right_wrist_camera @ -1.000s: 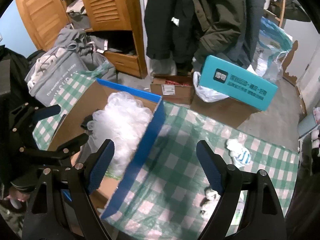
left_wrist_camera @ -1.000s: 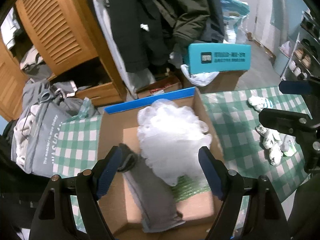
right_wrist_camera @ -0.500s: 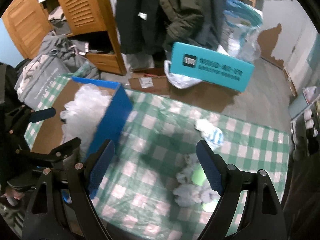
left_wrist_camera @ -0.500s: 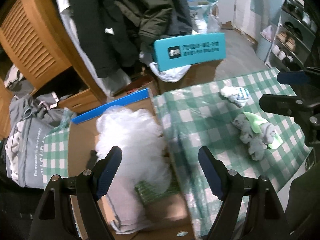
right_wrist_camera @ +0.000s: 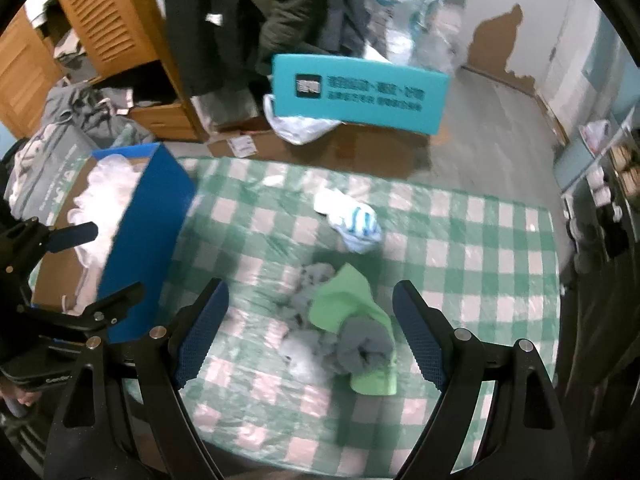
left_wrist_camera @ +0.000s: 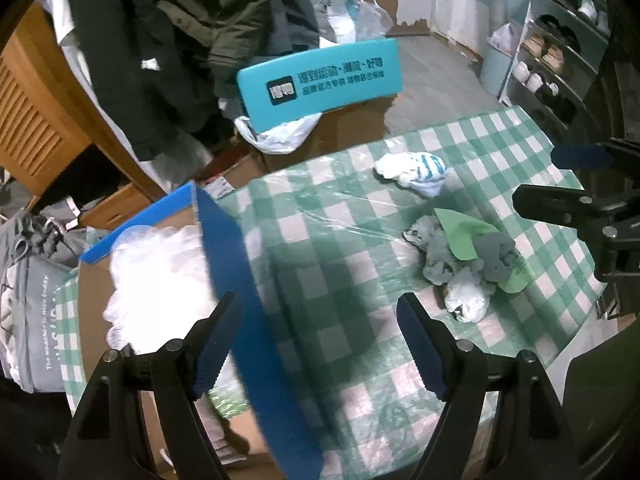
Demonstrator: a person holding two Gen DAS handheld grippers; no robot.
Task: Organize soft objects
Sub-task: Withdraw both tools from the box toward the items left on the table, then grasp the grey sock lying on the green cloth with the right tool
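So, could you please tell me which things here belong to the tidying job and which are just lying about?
Job:
- blue box
- white fluffy item inside it
- striped sock
- grey-and-green pile

Lying about:
- teal carton
- hanging coats
- grey bag

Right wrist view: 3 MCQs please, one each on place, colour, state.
1. Where is the pile of socks?
A. inside the cardboard box
B. on the checked tablecloth
C. on the floor

2. What colour is the cloth lying in that pile?
A. light green
B. red
C. black

3. How do the jaws of the right gripper stand?
A. shut on a sock
B. shut on nothing
C. open, holding nothing

Answers: 1 B, the pile rests on the checked tablecloth, right of the cardboard box. 2 A, it shows light green among grey and white socks. 3 C, both fingers stand wide apart above the pile.
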